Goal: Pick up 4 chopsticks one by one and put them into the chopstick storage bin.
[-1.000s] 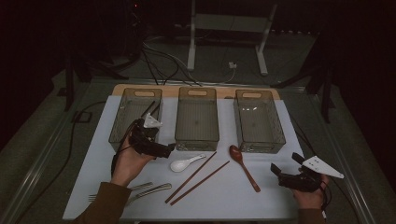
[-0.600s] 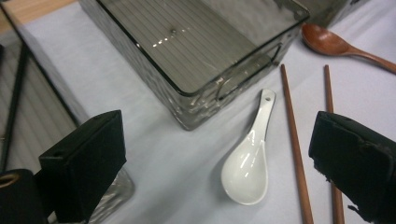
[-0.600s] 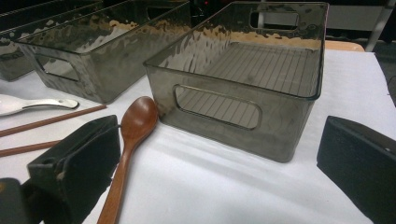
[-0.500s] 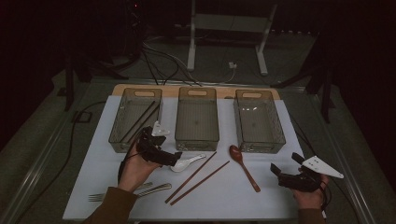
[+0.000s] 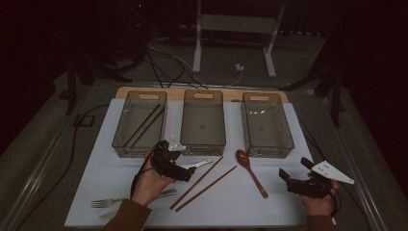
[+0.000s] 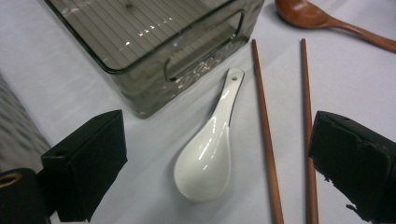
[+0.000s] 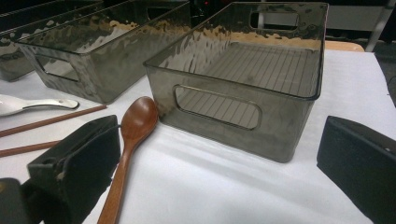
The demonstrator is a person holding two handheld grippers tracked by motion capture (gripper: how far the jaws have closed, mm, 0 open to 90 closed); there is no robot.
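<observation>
A white ceramic spoon (image 6: pixel 208 158) lies on the white mat just in front of the middle bin (image 5: pixel 203 120). My left gripper (image 5: pixel 187 171) hovers over its bowl, open, jaws either side of it (image 6: pixel 217 161) and apart from it. Two loose wooden chopsticks (image 5: pixel 202 185) lie right of the spoon, one (image 6: pixel 266 140) close to the right jaw. A brown wooden spoon (image 5: pixel 250 171) lies before the right bin (image 5: pixel 266 122). My right gripper (image 5: pixel 294 169) rests open near the mat's right front, its jaws (image 7: pixel 219 177) pointing at that bin (image 7: pixel 243 93), the wooden spoon (image 7: pixel 133 135) by its left jaw.
The left bin (image 5: pixel 139 122) holds a pair of dark chopsticks (image 5: pixel 144 125). Forks (image 5: pixel 120 198) lie at the mat's front left under the left forearm. Cables and a stand's legs lie beyond the table's far edge.
My left gripper has moved right and toward the front, from the left bin's front edge to above the white spoon. The right gripper has stayed put.
</observation>
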